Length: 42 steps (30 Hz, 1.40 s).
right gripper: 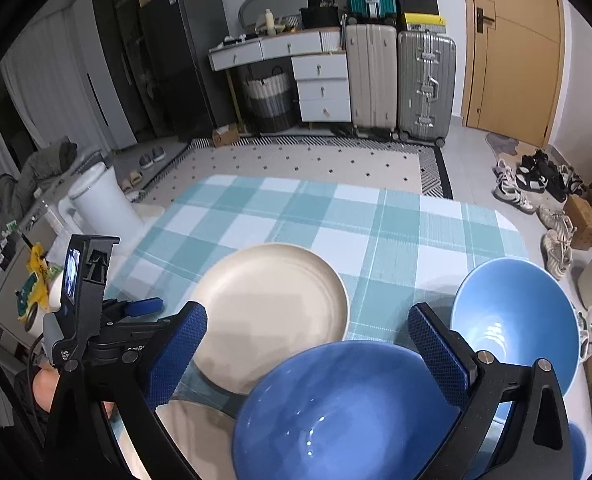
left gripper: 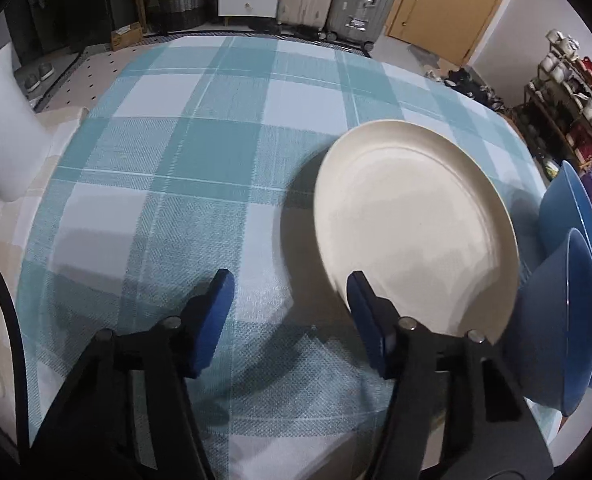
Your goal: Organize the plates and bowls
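We hold nothing yet: left gripper (left gripper: 290,296) and right gripper (right gripper: 307,330) both gape; cream plate (left gripper: 411,220) and blue bowls (right gripper: 347,412) lie unstacked.

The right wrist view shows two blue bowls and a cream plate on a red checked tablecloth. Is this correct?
Not quite: the tablecloth is teal and white checked, not red, as the right wrist view shows. The rest holds: two blue bowls, one near and one further right, and a cream plate lie on it.
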Available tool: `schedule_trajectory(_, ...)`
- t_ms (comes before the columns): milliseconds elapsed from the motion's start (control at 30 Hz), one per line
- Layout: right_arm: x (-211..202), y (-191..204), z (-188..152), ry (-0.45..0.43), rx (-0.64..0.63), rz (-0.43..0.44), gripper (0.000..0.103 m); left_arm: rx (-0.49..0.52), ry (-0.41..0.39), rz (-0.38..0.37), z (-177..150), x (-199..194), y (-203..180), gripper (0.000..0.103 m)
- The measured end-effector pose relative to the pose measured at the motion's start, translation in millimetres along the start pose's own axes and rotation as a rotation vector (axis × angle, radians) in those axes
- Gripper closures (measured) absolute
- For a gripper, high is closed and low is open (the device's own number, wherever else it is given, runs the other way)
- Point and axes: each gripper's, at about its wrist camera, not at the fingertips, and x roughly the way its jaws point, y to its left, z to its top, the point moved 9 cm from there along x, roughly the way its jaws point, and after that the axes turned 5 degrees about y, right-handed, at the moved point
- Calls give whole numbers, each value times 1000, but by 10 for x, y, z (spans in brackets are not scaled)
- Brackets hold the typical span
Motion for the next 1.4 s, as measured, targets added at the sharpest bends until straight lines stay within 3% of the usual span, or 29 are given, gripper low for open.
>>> schedule_trajectory(233, 189, 49, -21, 44, -28, -22, 1, -14, -11, 10, -16, -22, 128, 49)
schedule_trajectory(433, 277, 211, -10, 62, -55, -4, 1, -50, -22, 18, -98, -119, 453, 54)
schedule_trajectory(567, 357, 386, -13, 72, -77, 18, 2, -66, -28, 17, -174, -184, 669, 63)
schedule_trajectory(767, 515, 703, -13, 92, -117, 53, 15, -74, -31, 14, -275, -222, 866, 78)
schedule_trajectory(1133, 934, 963, -100, 173, -185, 8, 43, -73, -40, -36, -343, -225, 914, 83)
schedule_trajectory(1400, 1118, 924, -158, 215, -192, -34, 48, -83, -47, -66, -341, -215, 925, 83)
